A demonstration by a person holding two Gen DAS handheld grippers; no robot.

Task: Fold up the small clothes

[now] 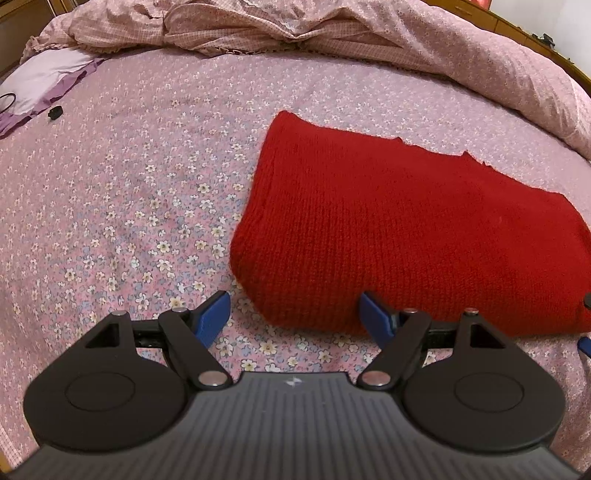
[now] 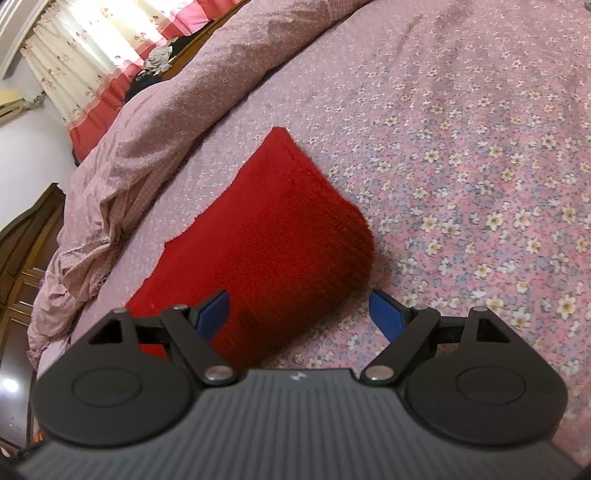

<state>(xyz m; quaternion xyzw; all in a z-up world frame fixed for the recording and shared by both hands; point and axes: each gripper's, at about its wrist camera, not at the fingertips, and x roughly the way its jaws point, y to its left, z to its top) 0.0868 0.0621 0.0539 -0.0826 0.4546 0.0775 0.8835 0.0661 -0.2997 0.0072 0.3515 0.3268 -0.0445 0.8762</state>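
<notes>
The bed (image 1: 129,192), spread with a thin pink flower-print sheet and a rumpled quilt (image 1: 332,33) at twelve o'clock, carries the red knitted garment (image 1: 406,229), a thick, ribbed, already doubled slab lying flat at about two o'clock of the left view. Both the left tongs (image 1: 295,317) and right tongs (image 2: 297,314) stand apart and grip nothing, so a fold looks just laid; next, probably another fold or smoothing its soft, springy edge.

Black grippers (image 1: 295,317), blue fingertips (image 1: 212,314).
</notes>
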